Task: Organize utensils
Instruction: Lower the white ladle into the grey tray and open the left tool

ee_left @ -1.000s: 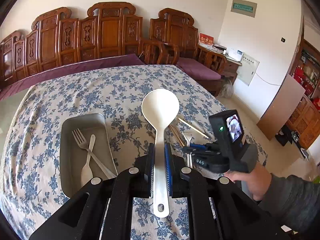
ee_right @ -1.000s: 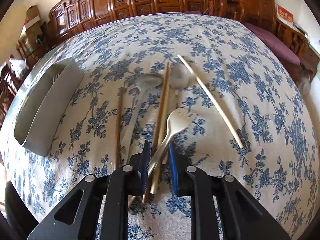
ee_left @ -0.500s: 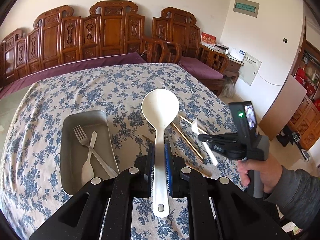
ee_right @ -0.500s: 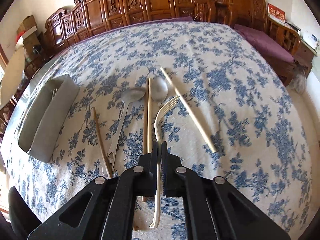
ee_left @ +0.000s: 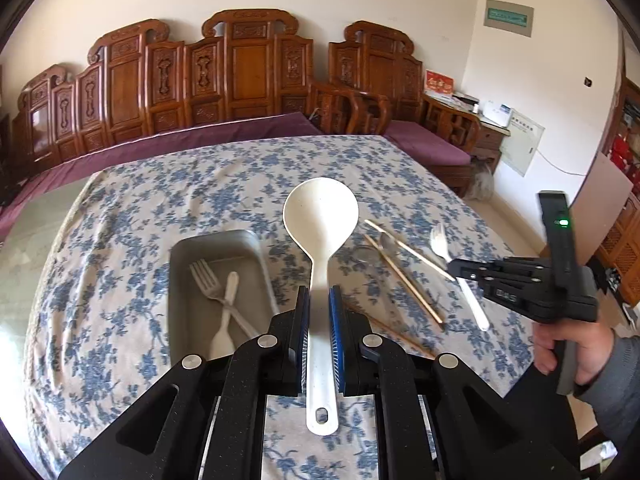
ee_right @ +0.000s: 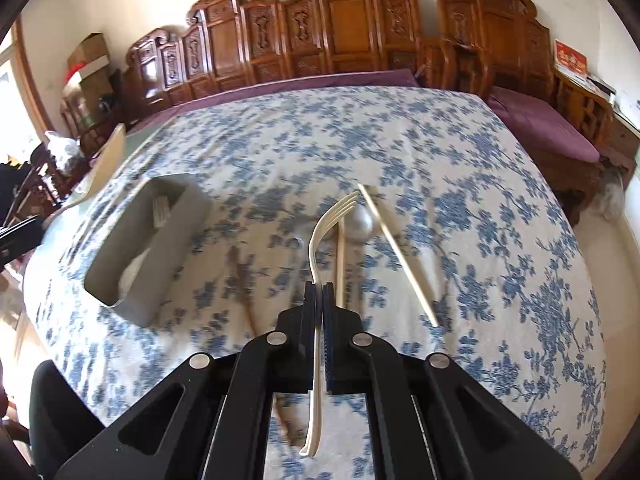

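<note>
On the tabletop (ee_left: 160, 200), the grey rectangular metal tray (ee_left: 176, 280) lies left, with a metal fork (ee_left: 208, 280) crossed over a white plastic spoon (ee_left: 228, 320) in it. Right of it lie wooden chopsticks (ee_left: 404, 280) and a metal spoon (ee_right: 360, 222), touching.

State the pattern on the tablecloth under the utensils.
Blue flowers printed on a white tablecloth, clearest in the right wrist view.
</note>
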The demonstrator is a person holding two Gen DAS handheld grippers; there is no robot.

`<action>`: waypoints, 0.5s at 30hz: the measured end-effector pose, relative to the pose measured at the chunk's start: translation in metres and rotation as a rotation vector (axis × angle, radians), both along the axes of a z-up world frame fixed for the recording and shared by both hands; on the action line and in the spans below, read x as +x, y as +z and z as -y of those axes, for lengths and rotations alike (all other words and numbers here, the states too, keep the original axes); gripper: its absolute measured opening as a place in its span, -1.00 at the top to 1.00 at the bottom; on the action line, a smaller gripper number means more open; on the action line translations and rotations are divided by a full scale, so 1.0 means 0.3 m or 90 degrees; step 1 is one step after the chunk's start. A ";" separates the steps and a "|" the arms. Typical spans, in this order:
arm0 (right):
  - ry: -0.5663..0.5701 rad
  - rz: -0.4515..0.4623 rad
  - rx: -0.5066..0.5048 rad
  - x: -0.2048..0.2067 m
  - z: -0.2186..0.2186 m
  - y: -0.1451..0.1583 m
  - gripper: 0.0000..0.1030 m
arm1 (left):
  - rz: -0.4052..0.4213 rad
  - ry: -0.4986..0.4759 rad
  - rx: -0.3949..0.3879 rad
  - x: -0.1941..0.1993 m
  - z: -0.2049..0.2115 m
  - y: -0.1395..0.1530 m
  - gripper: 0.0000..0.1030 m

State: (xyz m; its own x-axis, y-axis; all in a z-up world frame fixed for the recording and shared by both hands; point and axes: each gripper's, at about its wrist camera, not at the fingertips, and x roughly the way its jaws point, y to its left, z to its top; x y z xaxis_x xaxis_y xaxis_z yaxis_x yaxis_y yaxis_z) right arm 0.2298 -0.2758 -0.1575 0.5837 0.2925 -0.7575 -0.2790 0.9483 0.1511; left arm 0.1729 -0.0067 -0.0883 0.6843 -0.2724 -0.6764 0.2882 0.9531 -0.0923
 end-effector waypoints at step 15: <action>0.053 0.010 0.013 -0.006 -0.150 0.045 0.91 | -0.044 0.076 0.015 0.095 -0.173 -0.115 0.83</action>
State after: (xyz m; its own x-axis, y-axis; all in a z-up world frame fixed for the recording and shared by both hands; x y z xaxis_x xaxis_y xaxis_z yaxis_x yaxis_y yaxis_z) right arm 0.2280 -0.2308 -0.1439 0.5688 0.3556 -0.7416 -0.3597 0.9184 0.1646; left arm 0.2014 0.0453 -0.1227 0.6622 -0.1755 -0.7285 0.1667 0.9823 -0.0851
